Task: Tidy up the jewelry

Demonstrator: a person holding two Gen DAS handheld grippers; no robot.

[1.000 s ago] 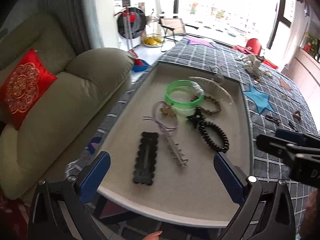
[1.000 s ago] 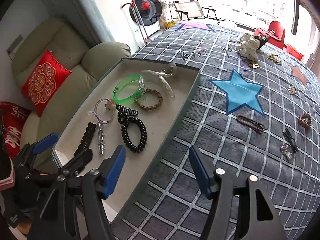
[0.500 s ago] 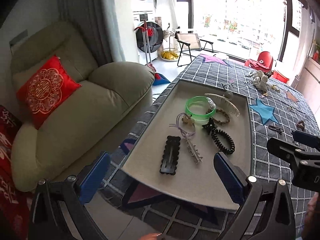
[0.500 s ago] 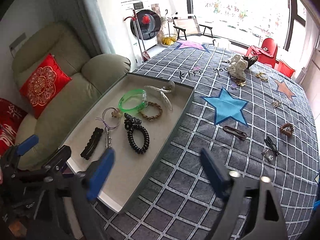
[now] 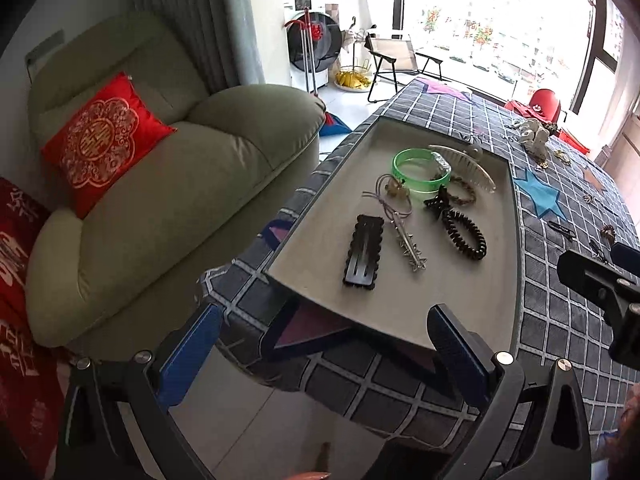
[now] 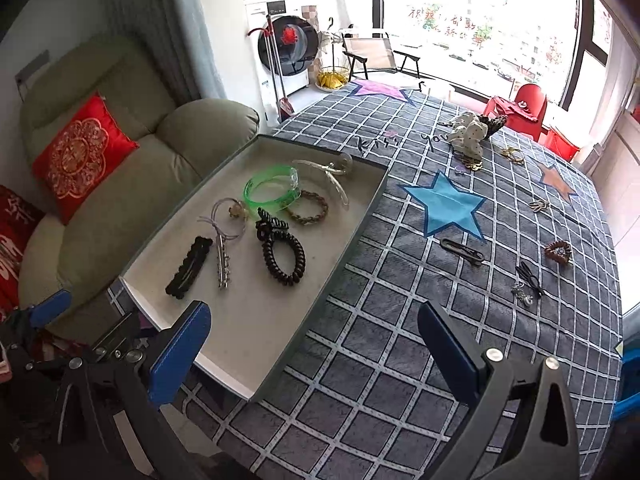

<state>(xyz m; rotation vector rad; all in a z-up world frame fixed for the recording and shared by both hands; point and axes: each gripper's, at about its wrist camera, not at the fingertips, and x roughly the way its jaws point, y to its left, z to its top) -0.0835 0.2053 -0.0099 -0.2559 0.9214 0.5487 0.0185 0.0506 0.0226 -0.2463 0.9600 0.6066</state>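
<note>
A grey tray lies at the table's near left edge, also in the left wrist view. It holds a green bangle, a black coil hair tie, a black scalloped clip, a braided bracelet and a clear claw clip. My left gripper is open and empty, back from the tray's near end. My right gripper is open and empty above the tray's near right corner. Loose pieces lie on the cloth at right: a dark hair clip, a brown scrunchie, a silver charm.
A checked blue-grey cloth with stars covers the table. A white scrunchie and gold pieces lie at the far end. A green armchair with a red cushion stands left of the table.
Both grippers have pulled back and up from the tray, so more of the table and armchair shows. Both stay open and empty. The jewelry has not moved.
</note>
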